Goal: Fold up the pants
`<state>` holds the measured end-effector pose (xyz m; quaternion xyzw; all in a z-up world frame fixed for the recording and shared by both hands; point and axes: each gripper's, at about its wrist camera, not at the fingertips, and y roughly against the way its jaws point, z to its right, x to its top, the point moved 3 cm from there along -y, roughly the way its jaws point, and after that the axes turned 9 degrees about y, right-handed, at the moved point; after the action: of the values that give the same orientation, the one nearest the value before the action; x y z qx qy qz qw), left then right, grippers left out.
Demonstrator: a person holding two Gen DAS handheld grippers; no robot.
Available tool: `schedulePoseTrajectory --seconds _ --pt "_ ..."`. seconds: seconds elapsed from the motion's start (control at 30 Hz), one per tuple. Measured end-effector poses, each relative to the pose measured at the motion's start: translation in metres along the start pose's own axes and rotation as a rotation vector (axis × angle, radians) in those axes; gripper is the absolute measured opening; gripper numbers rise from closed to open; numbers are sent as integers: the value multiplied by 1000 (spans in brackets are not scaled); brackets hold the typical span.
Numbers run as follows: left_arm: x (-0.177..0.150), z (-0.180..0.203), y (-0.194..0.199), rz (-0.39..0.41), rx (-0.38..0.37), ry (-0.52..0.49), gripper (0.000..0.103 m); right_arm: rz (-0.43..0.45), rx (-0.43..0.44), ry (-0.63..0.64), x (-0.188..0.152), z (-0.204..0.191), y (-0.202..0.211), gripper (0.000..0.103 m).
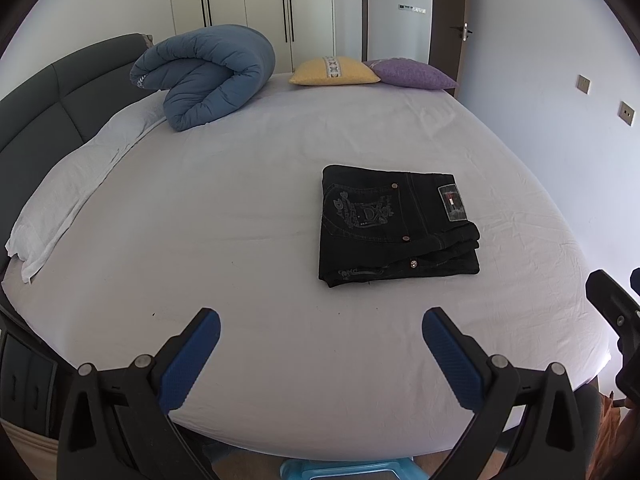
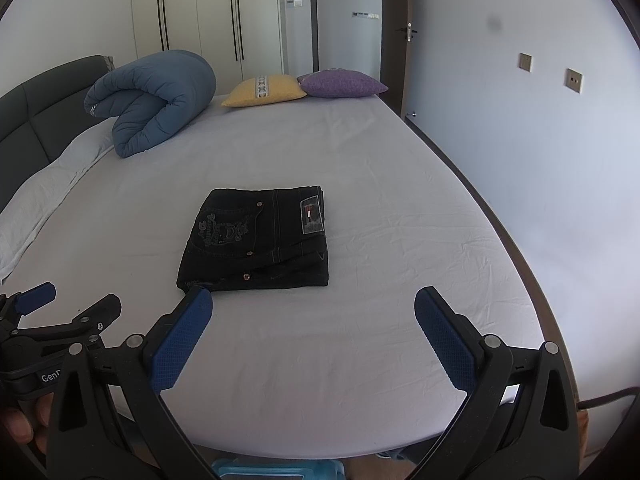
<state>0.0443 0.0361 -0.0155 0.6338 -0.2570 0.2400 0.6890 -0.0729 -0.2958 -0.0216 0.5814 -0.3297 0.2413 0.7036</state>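
Black denim pants (image 2: 256, 240) are left folded compactly on the white bed sheet (image 2: 360, 344), left gripper (image 1: 320, 344) and right gripper (image 2: 312, 332) being held spread, empty, apparently because folding is finished.

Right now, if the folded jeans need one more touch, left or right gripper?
Right, probably. The right gripper hangs open just short of the jeans, nearly centred on them. The left gripper, also open, sits farther back and off to their side.

"GenD" on left tongs (image 2: 36, 312).
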Motion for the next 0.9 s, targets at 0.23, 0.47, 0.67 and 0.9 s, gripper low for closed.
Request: schedulePoseTrajectory --seconds 0.23,0.47,0.67,0.9 --pt "0 0 -1 -3 -2 -1 103 -2 0 -1 -2 -1 -2 103" --pt "-2 0 -3 -6 -2 2 103 -5 -2 1 -5 -2 -3 103" --pt "-4 0 -6 -15 -8 6 103 -8 1 2 -8 -3 -5 103" --pt "-6 0 -7 -20 -9 8 103 -9 1 2 -8 -2 -4 103"
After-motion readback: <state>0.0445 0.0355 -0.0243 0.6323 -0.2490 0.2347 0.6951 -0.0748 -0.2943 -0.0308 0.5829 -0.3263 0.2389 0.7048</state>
